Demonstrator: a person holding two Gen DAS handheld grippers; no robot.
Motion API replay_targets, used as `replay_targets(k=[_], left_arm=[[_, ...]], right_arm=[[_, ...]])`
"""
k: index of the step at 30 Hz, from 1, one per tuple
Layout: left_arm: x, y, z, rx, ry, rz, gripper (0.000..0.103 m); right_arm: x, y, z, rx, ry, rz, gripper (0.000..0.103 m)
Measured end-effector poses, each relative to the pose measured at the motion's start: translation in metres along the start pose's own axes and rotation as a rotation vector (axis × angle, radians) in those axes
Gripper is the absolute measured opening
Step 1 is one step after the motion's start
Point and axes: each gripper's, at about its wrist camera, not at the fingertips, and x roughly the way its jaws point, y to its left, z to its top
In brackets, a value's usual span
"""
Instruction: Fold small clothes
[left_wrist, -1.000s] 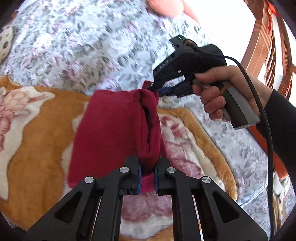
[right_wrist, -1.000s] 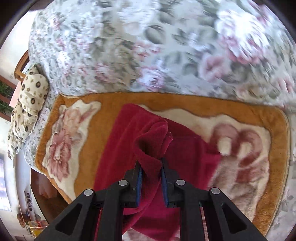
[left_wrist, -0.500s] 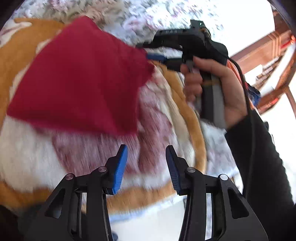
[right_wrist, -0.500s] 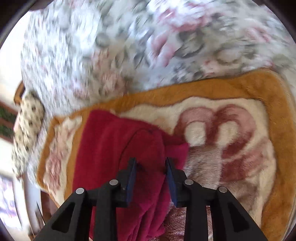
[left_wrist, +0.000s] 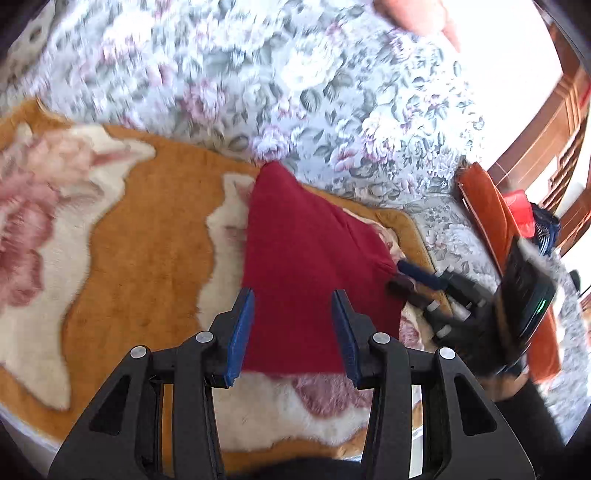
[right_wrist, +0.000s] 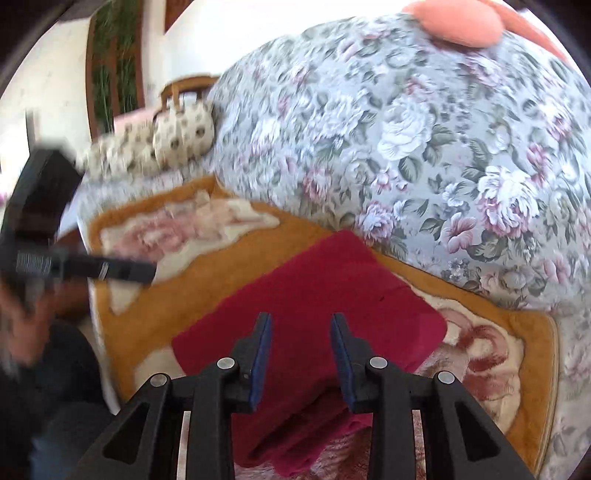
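A dark red garment (left_wrist: 303, 266) lies folded flat on the orange floral blanket (left_wrist: 147, 236). It also shows in the right wrist view (right_wrist: 314, 306). My left gripper (left_wrist: 293, 325) is open and empty, its blue pads either side of the garment's near edge. My right gripper (right_wrist: 300, 350) is open and empty above the garment's near part. In the left wrist view the right gripper (left_wrist: 417, 284) sits at the garment's right corner. In the right wrist view the left gripper (right_wrist: 122, 271) is blurred at the left, over the blanket.
A grey floral cushion (right_wrist: 424, 129) rises behind the blanket (right_wrist: 177, 295). A cream dotted pillow (right_wrist: 177, 136) lies at far left. An orange-red cloth (left_wrist: 491, 206) and a wooden frame (left_wrist: 554, 122) stand at the right. A pink pillow (right_wrist: 458, 22) sits on top.
Both grippers let go of the red garment and opened. The garment dropped from a lifted fold to lying flat. Both grippers drew back toward its near edge.
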Motion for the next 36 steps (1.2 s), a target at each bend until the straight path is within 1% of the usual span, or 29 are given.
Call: replay_targets(k=[1,2,4,5,6,7,8,9,10,13,14,16,17,19,20,21,23,25,26,28,29,30,31,32,34,36], left_arm=[[0.001,0.001,-0.003,-0.001,0.011,-0.022,0.041],[0.011,-0.003,-0.005,0.010,0.025,-0.059,0.041],[0.029,-0.010,-0.008,0.041,0.056,-0.105,0.041],[0.044,-0.012,-0.012,0.054,0.094,-0.112,0.041],[0.061,-0.011,-0.018,0.058,0.150,-0.090,0.041],[0.070,-0.009,-0.021,0.051,0.182,-0.069,0.041],[0.081,-0.003,-0.026,0.032,0.218,-0.050,0.040],[0.084,0.000,-0.028,0.015,0.221,-0.062,0.041],[0.083,0.004,-0.028,0.001,0.210,-0.082,0.041],[0.078,0.013,-0.034,-0.008,0.191,-0.143,0.041],[0.075,0.018,-0.036,-0.021,0.181,-0.177,0.041],[0.068,0.024,-0.035,-0.058,0.169,-0.219,0.041],[0.060,0.024,-0.031,-0.064,0.145,-0.252,0.041],[0.051,0.018,-0.016,-0.052,0.093,-0.289,0.041],[0.048,0.012,-0.002,-0.025,0.067,-0.307,0.041],[0.048,0.007,0.010,0.004,0.054,-0.308,0.041],[0.066,-0.005,0.040,0.050,0.047,-0.271,0.041],[0.091,-0.011,0.064,0.087,0.053,-0.206,0.041],[0.110,-0.013,0.079,0.088,0.065,-0.171,0.041],[0.132,-0.006,0.091,0.068,0.076,-0.114,0.041],[0.148,-0.004,0.098,0.046,0.094,-0.089,0.041],[0.164,-0.003,0.102,0.040,0.125,-0.057,0.041],[0.171,-0.002,0.100,0.049,0.146,-0.025,0.041],[0.188,-0.003,0.100,0.089,0.183,0.032,0.041],[0.201,-0.005,0.099,0.144,0.183,0.057,0.041],[0.209,-0.002,0.098,0.148,0.176,0.062,0.042]], right_arm=[[0.011,0.004,-0.007,-0.022,0.035,-0.029,0.031],[0.019,0.005,-0.014,-0.030,0.070,-0.045,0.031],[0.031,0.010,-0.033,-0.076,0.126,-0.059,0.031],[0.032,0.010,-0.042,-0.103,0.138,-0.074,0.033],[0.035,0.012,-0.050,-0.126,0.149,-0.094,0.034],[0.035,0.008,-0.055,-0.120,0.138,-0.094,0.035],[0.033,-0.001,-0.059,-0.075,0.114,-0.079,0.035],[0.034,-0.006,-0.060,-0.045,0.110,-0.069,0.035],[0.035,-0.012,-0.062,-0.016,0.098,-0.060,0.035],[0.040,-0.012,-0.071,-0.024,0.062,-0.070,0.035],[0.040,-0.013,-0.071,-0.013,0.056,-0.064,0.035],[0.039,-0.012,-0.070,-0.011,0.053,-0.065,0.035],[0.039,-0.011,-0.071,-0.018,0.051,-0.074,0.035],[0.039,-0.008,-0.070,-0.028,0.047,-0.087,0.035],[0.039,-0.006,-0.070,-0.037,0.045,-0.092,0.035],[0.039,-0.006,-0.071,-0.040,0.044,-0.095,0.035],[0.039,-0.007,-0.072,-0.038,0.039,-0.093,0.036],[0.039,-0.007,-0.073,-0.037,0.033,-0.095,0.036],[0.039,-0.007,-0.073,-0.040,0.030,-0.098,0.036],[0.039,-0.006,-0.074,-0.042,0.023,-0.100,0.036],[0.039,-0.006,-0.074,-0.041,0.021,-0.099,0.036],[0.039,-0.007,-0.075,-0.038,0.019,-0.095,0.036],[0.039,-0.007,-0.075,-0.031,0.017,-0.088,0.036],[0.038,-0.008,-0.076,-0.026,0.015,-0.082,0.036],[0.039,-0.008,-0.076,-0.021,0.012,-0.077,0.036],[0.039,-0.008,-0.076,-0.018,0.011,-0.073,0.036]])
